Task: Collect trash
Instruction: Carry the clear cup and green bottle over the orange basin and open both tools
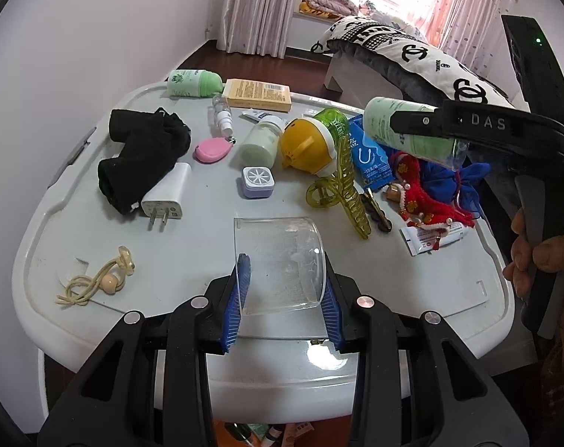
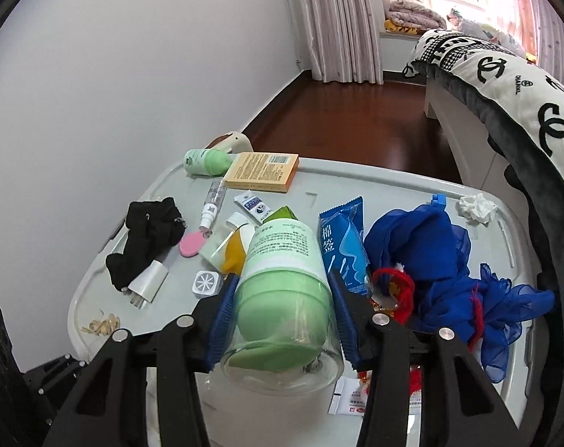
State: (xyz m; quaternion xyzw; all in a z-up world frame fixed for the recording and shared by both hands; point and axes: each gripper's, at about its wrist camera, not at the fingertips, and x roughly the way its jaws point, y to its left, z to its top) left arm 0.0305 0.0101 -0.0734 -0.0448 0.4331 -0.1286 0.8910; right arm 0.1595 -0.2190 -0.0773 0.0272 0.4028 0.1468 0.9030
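Right hand-held gripper (image 2: 282, 320) clamped on green bottle (image 2: 282, 272); left hand-held gripper (image 1: 282, 298) on clear cup (image 1: 278, 260). Keep bottle level, clear of worktop (image 1: 192, 246) clutter.

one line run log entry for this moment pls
left gripper: jaws shut on clear plastic cover | right gripper: jaws shut on green bottle, lifted off grey lid

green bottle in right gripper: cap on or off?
On. The green bottle has its clear cap in place over the green top, gripped by the right gripper.
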